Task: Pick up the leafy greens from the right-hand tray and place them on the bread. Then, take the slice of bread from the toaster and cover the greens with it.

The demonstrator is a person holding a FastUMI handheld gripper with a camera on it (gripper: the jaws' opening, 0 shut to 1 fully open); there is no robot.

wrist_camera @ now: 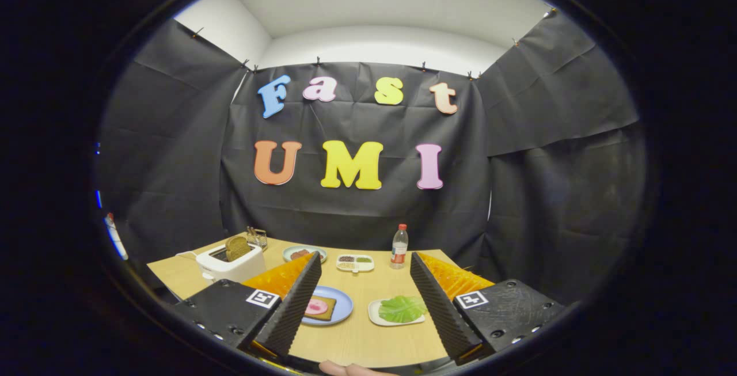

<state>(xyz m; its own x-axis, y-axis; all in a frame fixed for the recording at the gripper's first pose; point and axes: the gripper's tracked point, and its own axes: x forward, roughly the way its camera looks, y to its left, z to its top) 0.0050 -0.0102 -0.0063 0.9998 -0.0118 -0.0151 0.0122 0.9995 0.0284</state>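
Observation:
My gripper (364,266) is open, held above the near edge of the wooden table (357,338), with nothing between its fingers. Ahead, near the right finger (436,306), a green leaf (402,308) lies on a small white tray (374,312). Beside the left finger (292,306) sits a blue plate (343,306) carrying a slice of bread (321,308) with a pink slice of meat on top. Farther back on the left stands a white toaster (229,265) with a browned slice of bread (236,247) sticking up out of its slot.
A bottle with a red cap (399,247) stands at the back of the table. Near it lie a white divided dish (355,262) and a grey-blue plate (300,253) with food. A small rack (257,237) sits behind the toaster. A fingertip (345,369) shows at the table's near edge.

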